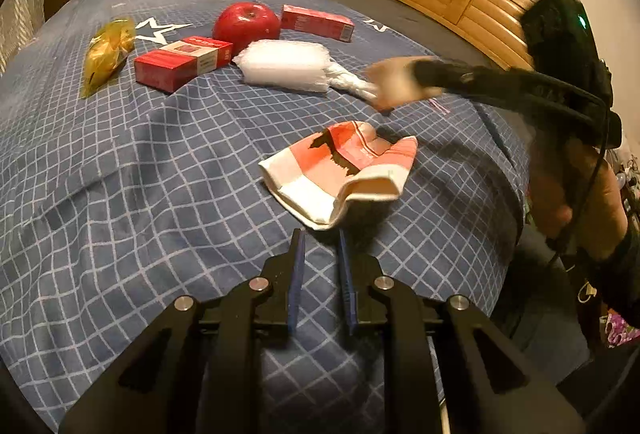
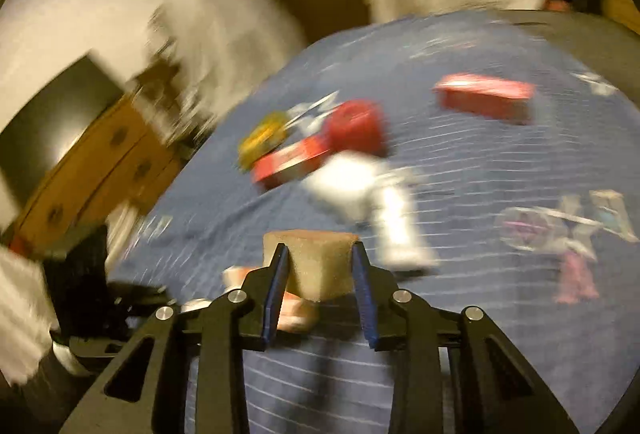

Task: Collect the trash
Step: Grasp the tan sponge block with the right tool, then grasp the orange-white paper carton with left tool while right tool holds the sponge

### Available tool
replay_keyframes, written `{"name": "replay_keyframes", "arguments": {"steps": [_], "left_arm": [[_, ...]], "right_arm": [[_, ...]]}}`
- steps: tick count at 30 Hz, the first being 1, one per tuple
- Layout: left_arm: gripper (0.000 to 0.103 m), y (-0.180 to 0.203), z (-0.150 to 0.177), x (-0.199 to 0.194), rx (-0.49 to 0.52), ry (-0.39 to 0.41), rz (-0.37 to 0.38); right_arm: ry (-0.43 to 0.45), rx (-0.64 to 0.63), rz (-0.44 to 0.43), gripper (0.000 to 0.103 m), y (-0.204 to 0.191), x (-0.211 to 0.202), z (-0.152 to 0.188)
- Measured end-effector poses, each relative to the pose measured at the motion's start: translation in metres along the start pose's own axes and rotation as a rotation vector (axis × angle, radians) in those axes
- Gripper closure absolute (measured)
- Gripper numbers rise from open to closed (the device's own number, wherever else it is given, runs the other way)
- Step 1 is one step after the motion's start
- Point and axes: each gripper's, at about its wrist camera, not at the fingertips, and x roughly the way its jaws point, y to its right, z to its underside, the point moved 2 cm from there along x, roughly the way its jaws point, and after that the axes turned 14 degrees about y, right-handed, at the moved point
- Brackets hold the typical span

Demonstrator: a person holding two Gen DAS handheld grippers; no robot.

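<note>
Our right tool [image 2: 320, 254] grips a tan foam block [image 2: 320, 266] above the blue checked bed [image 1: 160, 174]; our left tool [image 1: 320, 238] is closed, empty. The crumpled red-white paper bag [image 1: 340, 170] lies just ahead. We think the soft block may slip if squeezed unevenly

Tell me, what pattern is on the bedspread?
The bedspread is blue with a white grid and white stars; the left wrist view shows it best.

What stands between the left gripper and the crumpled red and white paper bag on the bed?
Nothing visible does. The left gripper, shut and empty, sits just short of the paper bag, with only bare blue checked bedspread between them. The right gripper is farther back, beside the white plastic wrap.
</note>
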Motion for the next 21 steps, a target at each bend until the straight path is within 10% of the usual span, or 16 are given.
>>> {"name": "replay_keyframes", "arguments": {"steps": [5, 11, 17, 21], "left_arm": [[0.059, 0.009, -0.007, -0.019, 0.051, 0.067, -0.042], [0.028, 0.037, -0.035, -0.038, 0.191, 0.159, -0.038], [0.012, 0.053, -0.049, 0.018, 0.411, -0.044, -0.002], [0.013, 0.039, -0.06, 0.041, 0.315, -0.119, 0.079]], "right_arm": [[-0.056, 0.0, 0.16, 0.066, 0.044, -0.025, 0.021], [-0.171, -0.174, 0.044, 0.048, 0.03, -0.046, 0.044], [-0.267, -0.501, 0.002, 0.026, 0.014, -0.043, 0.026], [-0.358, -0.556, -0.09, 0.025, 0.012, -0.018, 0.013]]}}
